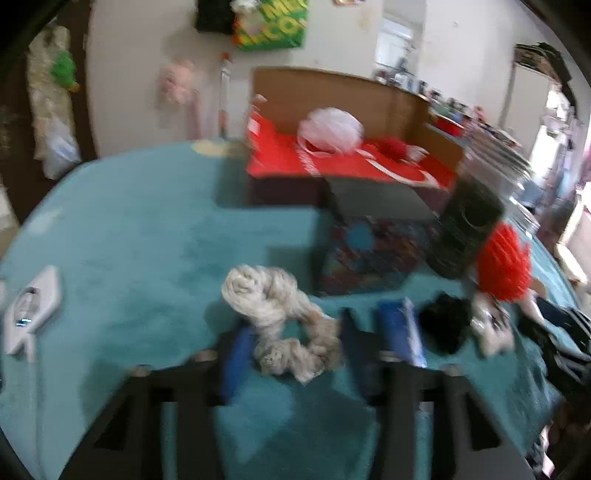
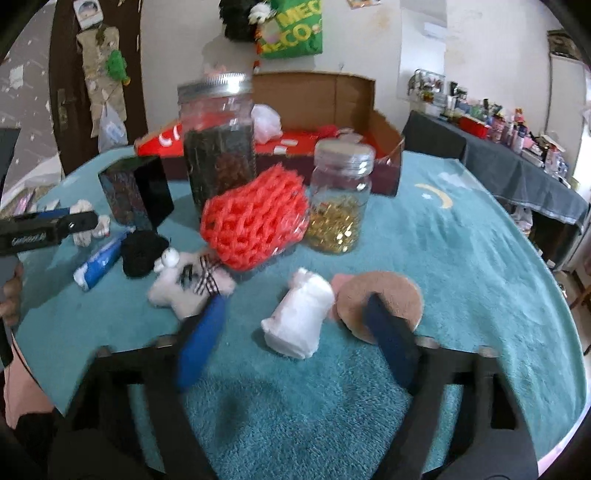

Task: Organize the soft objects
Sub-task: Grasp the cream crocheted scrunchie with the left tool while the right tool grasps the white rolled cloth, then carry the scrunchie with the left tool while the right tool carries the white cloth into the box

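While both of our tools hover over the teal worktop (image 2: 461, 236), nothing is gripped yet. In the left wrist view the left gripper (image 1: 295, 347) has its fingers spread apart around a cream knotted rope toy (image 1: 280, 317) at lower centre, which we judge to be the first soft thing to lift. In the right wrist view the right gripper (image 2: 295, 332) is likewise released, its fingers standing either side of a white rolled cloth (image 2: 299, 317) at lower centre; the right-hand finger crosses in front of a round cork coaster (image 2: 391, 291).

The other soft things lie just above: a white plush toy (image 2: 184, 291) at centre left, a black pom-pom (image 2: 142, 253) beside it, and an orange net scrubber (image 2: 255, 221) leaning against the tall jar (image 2: 218, 147). A smaller jar (image 2: 341, 199) holds gold bits.

At upper centre an open cardboard box (image 2: 354, 110) with red contents sits at the worktop's far edge, likely where the soft things belong. The surface is a fuzzy teal cover with a moon print; behind it, a cluttered room with a white wall and a green poster (image 2: 295, 33).
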Tool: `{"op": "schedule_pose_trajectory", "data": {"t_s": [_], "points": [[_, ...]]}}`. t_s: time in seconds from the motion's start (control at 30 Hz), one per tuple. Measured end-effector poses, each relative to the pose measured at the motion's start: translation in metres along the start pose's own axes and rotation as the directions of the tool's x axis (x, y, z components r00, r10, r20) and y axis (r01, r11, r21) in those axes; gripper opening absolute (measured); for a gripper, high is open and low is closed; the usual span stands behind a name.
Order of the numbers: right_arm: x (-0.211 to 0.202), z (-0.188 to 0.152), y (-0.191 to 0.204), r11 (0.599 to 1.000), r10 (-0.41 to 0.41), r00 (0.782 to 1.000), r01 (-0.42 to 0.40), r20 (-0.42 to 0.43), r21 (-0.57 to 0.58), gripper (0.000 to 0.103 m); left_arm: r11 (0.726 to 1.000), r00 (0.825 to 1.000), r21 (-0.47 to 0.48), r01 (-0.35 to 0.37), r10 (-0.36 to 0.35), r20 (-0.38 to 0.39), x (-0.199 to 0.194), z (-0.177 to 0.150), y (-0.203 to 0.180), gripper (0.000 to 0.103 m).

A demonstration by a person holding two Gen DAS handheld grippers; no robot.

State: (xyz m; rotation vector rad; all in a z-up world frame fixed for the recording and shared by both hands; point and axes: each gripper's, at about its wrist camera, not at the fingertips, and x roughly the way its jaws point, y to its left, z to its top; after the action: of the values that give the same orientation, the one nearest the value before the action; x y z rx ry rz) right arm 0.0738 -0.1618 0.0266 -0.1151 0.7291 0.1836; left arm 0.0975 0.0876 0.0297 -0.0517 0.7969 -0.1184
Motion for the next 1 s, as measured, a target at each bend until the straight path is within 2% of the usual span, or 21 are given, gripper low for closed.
{"op": "schedule_pose_trajectory", "data": {"t_s": [0.03, 0.07, 0.13, 0.33, 0.43, 0.6, 0.83, 1.0], "points": [[0.001, 0.0, 0.0, 1.0, 0.013, 1.0, -0.013, -0.003, -0.007, 0.027, 1.0, 1.0, 0.006, -0.003, 0.003, 0.016, -0.003, -0.001, -0.002, 0.029], [0.003, 0.0, -0.001, 0.999, 0.032, 0.999, -0.032, -0.017, -0.001, 0.022, 1.0, 1.0, 0.006, 0.004, -0.004, 0.026, -0.007, -0.003, -0.003, 0.024], [0.002, -0.001, -0.006, 0.998, 0.056, 0.998, -0.056, -0.008, 0.021, 0.017, 1.0, 0.999, -0.011, 0.016, -0.015, 0.046, -0.016, -0.004, -0.005, 0.023], [-0.016, 0.006, -0.01, 0.996, 0.087, 0.995, -0.088, 0.049, 0.021, 0.017, 0.992, 0.987, 0.053, 0.115, -0.12, 0.111, -0.052, -0.007, -0.035, 0.023], [-0.023, 0.011, -0.007, 0.994, 0.108, 0.991, -0.109, 0.075, 0.015, 0.017, 0.97, 0.968, 0.101, 0.22, -0.23, 0.102, -0.056, -0.008, -0.06, 0.023], [-0.03, 0.02, -0.004, 0.982, 0.185, 0.977, -0.188, 0.102, 0.021, 0.017, 0.932, 0.939, 0.162, 0.323, -0.337, 0.065, -0.045, -0.008, -0.097, 0.023], [-0.03, 0.024, -0.001, 0.969, 0.245, 0.963, -0.248, 0.108, 0.017, 0.017, 0.914, 0.925, 0.186, 0.361, -0.377, 0.057, -0.038, -0.003, -0.115, 0.023], [-0.029, 0.023, 0.0, 0.965, 0.257, 0.961, -0.26, 0.106, 0.02, 0.017, 0.915, 0.925, 0.181, 0.361, -0.376, 0.054, -0.036, -0.003, -0.113, 0.023]]}}
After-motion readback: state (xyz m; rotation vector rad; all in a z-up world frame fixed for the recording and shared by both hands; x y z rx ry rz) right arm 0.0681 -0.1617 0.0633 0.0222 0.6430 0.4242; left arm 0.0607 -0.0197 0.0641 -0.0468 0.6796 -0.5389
